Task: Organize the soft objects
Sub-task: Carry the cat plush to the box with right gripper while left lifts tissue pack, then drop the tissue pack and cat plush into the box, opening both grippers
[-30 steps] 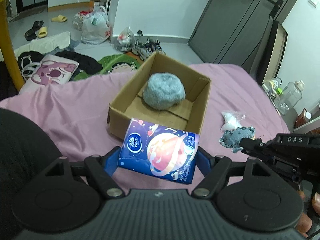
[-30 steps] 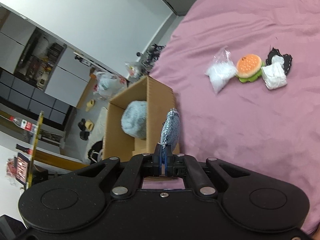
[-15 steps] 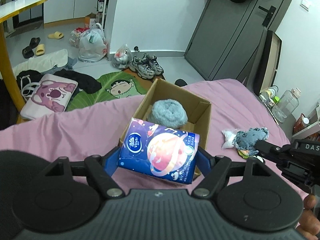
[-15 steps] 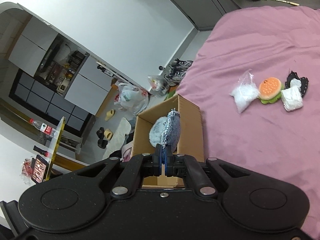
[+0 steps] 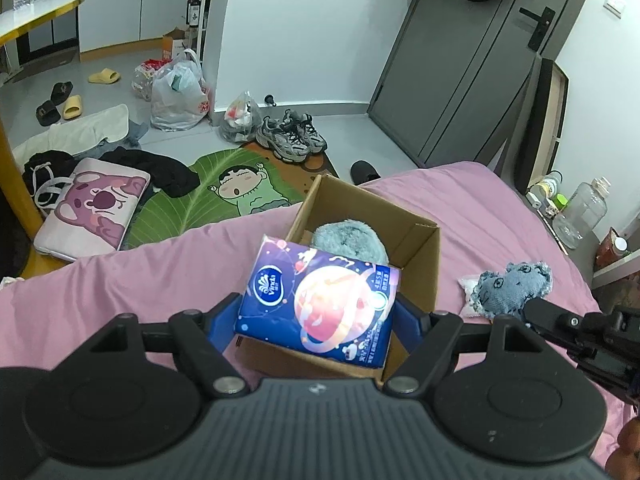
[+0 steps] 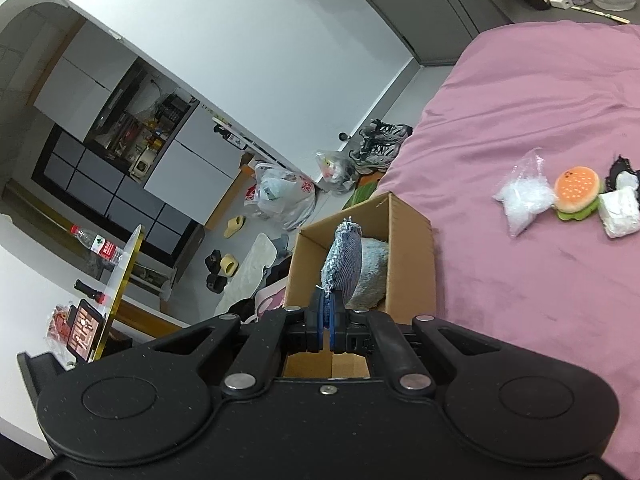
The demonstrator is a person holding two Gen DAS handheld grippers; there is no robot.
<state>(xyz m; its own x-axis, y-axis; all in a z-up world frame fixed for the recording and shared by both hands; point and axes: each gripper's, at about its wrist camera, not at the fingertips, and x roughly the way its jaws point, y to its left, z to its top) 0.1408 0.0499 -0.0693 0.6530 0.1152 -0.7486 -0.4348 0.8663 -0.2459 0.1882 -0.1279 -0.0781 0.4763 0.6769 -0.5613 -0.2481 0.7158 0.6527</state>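
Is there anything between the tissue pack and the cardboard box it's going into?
Nothing visible blocks it. The tissue pack hangs over the open cardboard box; only the fluffy blue toy already lies inside, toward the far end.

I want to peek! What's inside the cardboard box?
Inside the brown cardboard box sits one fluffy blue-grey plush ball. The blue tissue pack hides the box's near floor.

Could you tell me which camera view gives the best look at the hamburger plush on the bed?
The right wrist view: the hamburger plush lies fully visible on the pink bedspread, between a clear plastic bag and a white packet. In the left wrist view I cannot make it out.
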